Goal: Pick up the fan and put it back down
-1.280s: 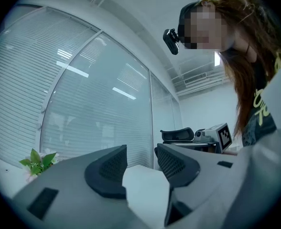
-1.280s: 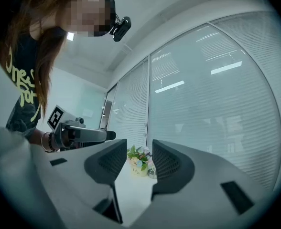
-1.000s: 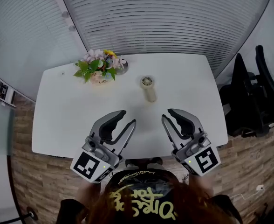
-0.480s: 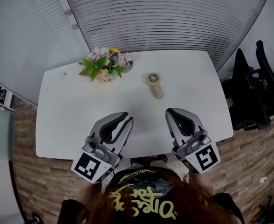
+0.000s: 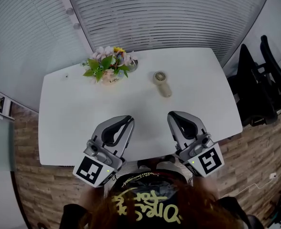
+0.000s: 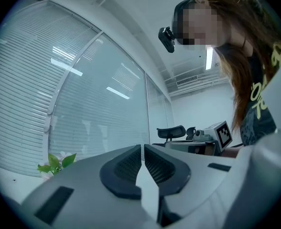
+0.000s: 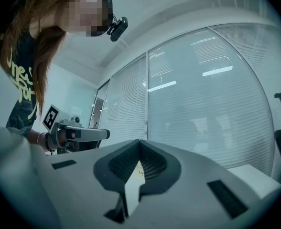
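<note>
Spanning most of the head view, the white tabletop (image 5: 69, 118) carries the task's thing at its far side. Both grippers hover over the near edge, well apart from it. The left gripper (image 5: 129, 121) has just been closing its jaws, which now stand all but together with nothing between them. The right gripper (image 5: 171, 116) has its jaws fully together and is likewise empty. The fan (image 5: 162, 84) appears to lie flat, grille end away from the person and handle angled back toward the right gripper.

This layout fits a fan waiting to be lifted as well as one set back down — the pictures do not settle which. Any grip on it is judged best taken on the handle, with jaws parted beforehand and held level so the fan does not skid.

Surroundings:
- Slatted blinds (image 5: 169, 18) stand behind the tabletop.
- Dark office chairs (image 5: 260, 87) stand to the right.
- A flower pot (image 5: 109, 67) sits near the fan on its left — the one obstacle to a reach from that side.
</note>
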